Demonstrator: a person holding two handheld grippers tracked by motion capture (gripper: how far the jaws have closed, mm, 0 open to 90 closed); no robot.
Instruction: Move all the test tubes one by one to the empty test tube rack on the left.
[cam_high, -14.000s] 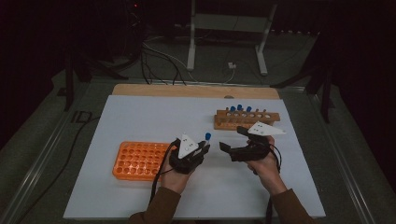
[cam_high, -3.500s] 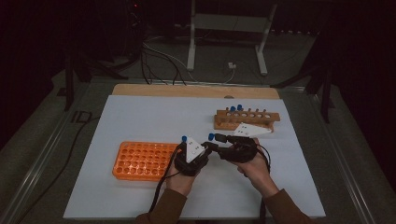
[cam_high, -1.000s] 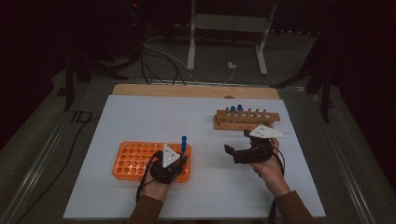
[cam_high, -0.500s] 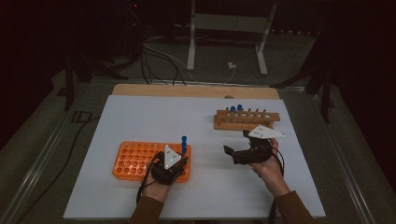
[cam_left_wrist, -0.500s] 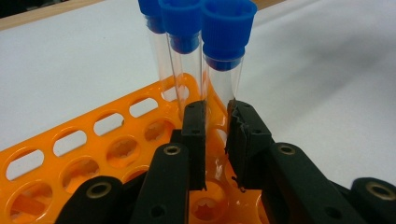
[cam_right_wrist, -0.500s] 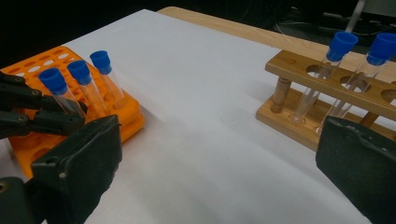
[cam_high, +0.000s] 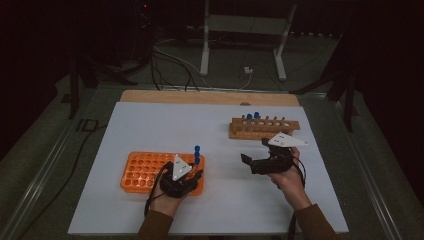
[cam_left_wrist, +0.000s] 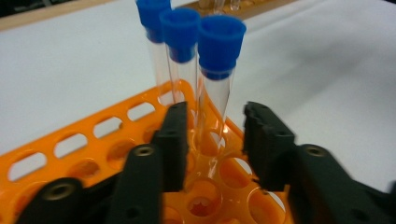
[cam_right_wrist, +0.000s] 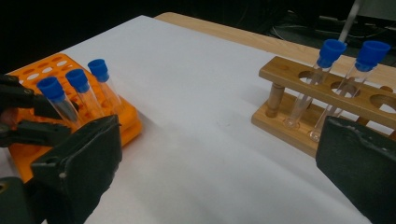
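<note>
Left gripper (cam_left_wrist: 212, 135) sat at the near right corner of the orange rack (cam_left_wrist: 70, 154), jaws parted on either side of the nearest blue-capped tube (cam_left_wrist: 215, 79). Jaws had just been opening; the tube stood between them with a visible gap on both sides, pads not pressing. That tube stood upright in a corner hole of the rack, its tip down in the hole. Two more blue-capped tubes (cam_left_wrist: 180, 51) stood right behind it in the same row, the three caps nearly touching.

In the high view the left gripper (cam_high: 187, 172) was over the right end of the orange rack (cam_high: 145, 170), blue caps (cam_high: 197, 152) sticking up just beyond it. The person's left hand (cam_high: 165, 197) came in from the bottom edge.

Right gripper (cam_high: 257, 162) hovered over bare white table (cam_high: 165, 125), well apart from the orange rack, just in front of the wooden rack (cam_high: 262, 127). Its jaws were spread wide with nothing between them; the right gripper view showed both pads far apart at the frame edges. Same view: wooden rack (cam_right_wrist: 322, 93) held two blue-capped tubes (cam_right_wrist: 322, 70) tilted slightly in its holes, other holes looked empty. Right hand (cam_high: 287, 177) gripped the tool from below.
</note>
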